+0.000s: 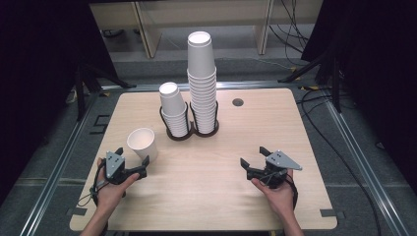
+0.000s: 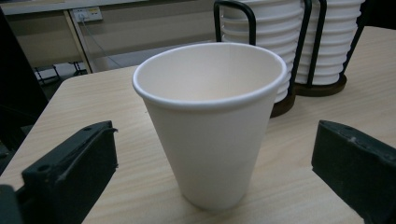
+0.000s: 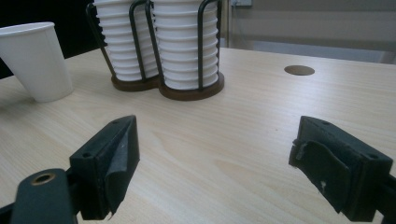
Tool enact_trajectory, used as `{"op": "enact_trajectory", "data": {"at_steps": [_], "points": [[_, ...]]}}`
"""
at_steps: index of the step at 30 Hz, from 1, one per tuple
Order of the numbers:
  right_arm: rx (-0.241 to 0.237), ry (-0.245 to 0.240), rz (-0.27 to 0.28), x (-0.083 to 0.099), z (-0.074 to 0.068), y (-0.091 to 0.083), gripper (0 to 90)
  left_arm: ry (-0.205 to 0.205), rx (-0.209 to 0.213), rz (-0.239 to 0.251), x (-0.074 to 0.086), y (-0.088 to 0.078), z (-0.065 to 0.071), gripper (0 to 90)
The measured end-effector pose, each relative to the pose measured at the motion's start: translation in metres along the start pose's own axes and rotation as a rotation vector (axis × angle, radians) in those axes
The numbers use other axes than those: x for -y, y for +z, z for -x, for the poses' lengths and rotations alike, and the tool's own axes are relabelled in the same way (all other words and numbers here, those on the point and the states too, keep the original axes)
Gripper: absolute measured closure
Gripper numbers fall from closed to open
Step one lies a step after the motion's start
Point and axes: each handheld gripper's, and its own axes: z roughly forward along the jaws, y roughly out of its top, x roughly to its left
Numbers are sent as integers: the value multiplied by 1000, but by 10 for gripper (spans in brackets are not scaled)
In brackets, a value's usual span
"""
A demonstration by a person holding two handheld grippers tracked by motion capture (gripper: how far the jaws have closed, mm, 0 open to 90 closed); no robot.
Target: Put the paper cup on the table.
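A single white paper cup [image 1: 143, 143] stands upright on the wooden table [image 1: 206, 196], left of the middle. My left gripper [image 1: 132, 160] sits just in front of it, open; in the left gripper view the cup [image 2: 212, 121] stands ahead of the wide-apart jaws, untouched. A double black wire holder [image 1: 189, 129] at the back centre carries a short stack of cups [image 1: 173, 109] and a tall stack [image 1: 201, 81]. My right gripper [image 1: 254, 158] rests open at the front right with nothing between its jaws; its own view shows the lone cup [image 3: 36, 60] and the holder [image 3: 166, 86] farther off.
A round cable hole [image 1: 238, 102] lies in the table behind the right gripper. Metal rails [image 1: 54, 182] run along both sides of the table, with cables [image 1: 319, 98] on the floor at right and shelving [image 1: 147, 29] beyond the far edge.
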Motion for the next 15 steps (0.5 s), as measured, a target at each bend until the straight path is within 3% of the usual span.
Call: {"op": "enact_trajectory", "data": {"at_steps": [2,4,6,12,13,15], "points": [[9,-19,-5,0,1,0,149,7,3,-2,3,-4,0,0],[12,10,-26,0,-1,-3,149,4,-3,-5,6,-9,-1,0],[0,-16,-4,0,1,-1,149,0,-4,-13,9,-14,-1,0],[-5,12,-14,0,-1,-1,149,7,-6,-19,17,-24,-2,0],[6,-11,0,0,0,0,149,2,-10,-17,19,-25,-2,0],[-1,-11,-6,1,0,0,149,0,-21,-8,23,-29,-1,0]]}}
